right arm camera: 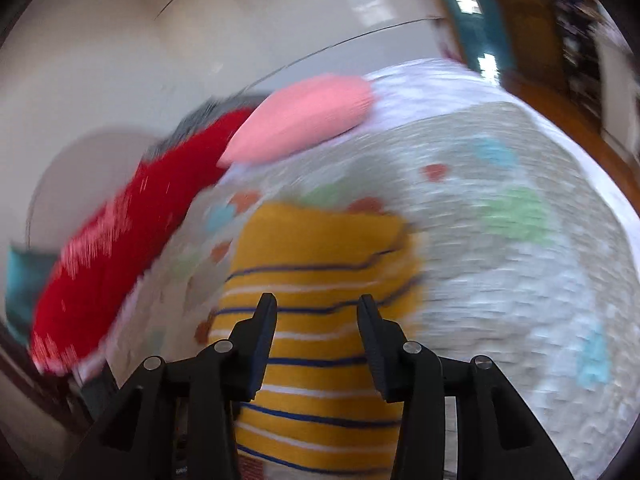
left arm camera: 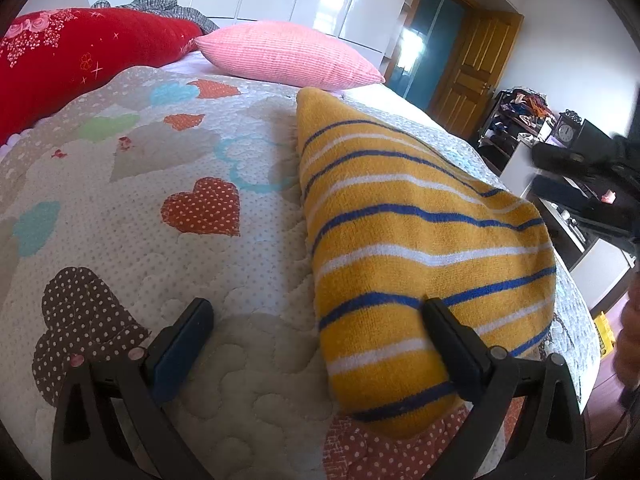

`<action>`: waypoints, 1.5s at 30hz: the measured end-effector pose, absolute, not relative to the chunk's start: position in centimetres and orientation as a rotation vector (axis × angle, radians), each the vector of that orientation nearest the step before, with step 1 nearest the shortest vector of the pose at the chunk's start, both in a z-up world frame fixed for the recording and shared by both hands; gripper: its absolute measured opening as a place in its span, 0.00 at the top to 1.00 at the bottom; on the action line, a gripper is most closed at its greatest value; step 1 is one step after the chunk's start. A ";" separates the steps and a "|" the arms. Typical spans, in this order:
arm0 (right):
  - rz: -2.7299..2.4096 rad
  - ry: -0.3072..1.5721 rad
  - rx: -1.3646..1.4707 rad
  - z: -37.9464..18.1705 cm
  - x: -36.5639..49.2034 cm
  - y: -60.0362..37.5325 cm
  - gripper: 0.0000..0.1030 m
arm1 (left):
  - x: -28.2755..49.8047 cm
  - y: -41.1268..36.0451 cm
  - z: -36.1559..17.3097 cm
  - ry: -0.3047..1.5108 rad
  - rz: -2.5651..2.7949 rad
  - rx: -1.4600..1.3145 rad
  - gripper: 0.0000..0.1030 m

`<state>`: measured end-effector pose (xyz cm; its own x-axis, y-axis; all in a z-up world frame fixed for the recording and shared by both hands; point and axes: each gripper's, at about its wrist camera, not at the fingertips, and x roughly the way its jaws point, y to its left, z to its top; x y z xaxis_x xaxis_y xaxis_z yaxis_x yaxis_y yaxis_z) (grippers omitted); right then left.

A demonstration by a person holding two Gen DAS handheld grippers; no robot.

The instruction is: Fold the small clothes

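Note:
A yellow garment with blue and white stripes [left arm camera: 420,248] lies folded into a long strip on the quilted bedspread [left arm camera: 160,200]. My left gripper [left arm camera: 316,312] is open and empty, low over the bed, its right finger over the garment's near end. In the blurred right wrist view the same garment [right arm camera: 320,280] lies ahead, and my right gripper [right arm camera: 316,312] is open and empty above its near part. The right gripper also shows in the left wrist view [left arm camera: 592,184], off the bed's right side.
A red pillow [left arm camera: 80,60] and a pink pillow [left arm camera: 288,56] lie at the head of the bed. The bed's right edge drops to the floor, with a wooden door [left arm camera: 476,76], a cluttered shelf [left arm camera: 516,116] and a dark table beyond.

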<state>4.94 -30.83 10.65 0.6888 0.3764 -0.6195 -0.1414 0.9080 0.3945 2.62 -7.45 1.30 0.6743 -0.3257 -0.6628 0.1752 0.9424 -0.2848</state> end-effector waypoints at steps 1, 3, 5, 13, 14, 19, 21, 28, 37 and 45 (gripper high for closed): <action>0.308 0.776 0.281 10.2 5.6 -28.7 0.56 | 2.6 -7.4 1.3 0.782 -0.284 -0.205 0.00; 0.322 0.807 0.239 9.2 6.1 -26.4 0.56 | 2.7 -7.4 1.3 0.784 -0.285 -0.206 0.00; 0.311 0.846 0.229 7.9 6.9 -25.3 0.56 | 2.6 -7.4 1.3 0.784 -0.286 -0.207 0.00; 0.159 0.871 0.129 6.4 6.9 -28.5 0.65 | 2.6 -7.5 1.2 0.783 -0.296 -0.208 0.00; 0.149 0.872 0.119 6.4 6.6 -28.9 0.68 | 2.6 -7.5 1.2 0.782 -0.297 -0.208 0.00; 0.098 0.807 0.179 8.7 4.7 -30.5 0.68 | 2.6 -7.5 1.2 0.784 -0.295 -0.207 0.00; 0.145 0.754 0.178 9.9 3.6 -29.9 0.59 | 2.7 -7.5 1.2 0.785 -0.295 -0.206 0.00; 0.217 0.828 0.287 5.9 3.5 -29.9 0.53 | 2.7 -7.5 1.2 0.786 -0.297 -0.205 0.00; 0.062 0.766 0.277 6.0 -1.9 -35.7 0.52 | 3.0 -7.9 2.1 0.880 -0.265 -0.170 0.00; 0.022 0.663 0.290 8.3 -2.9 -37.6 0.47 | 3.5 -9.3 10.1 0.755 -0.299 -0.077 0.00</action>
<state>-2.93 -37.58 8.29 0.7896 0.1124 -0.6033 0.0717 0.9594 0.2726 3.48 -9.25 10.13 0.6877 -0.2947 -0.6634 0.2399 0.9548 -0.1755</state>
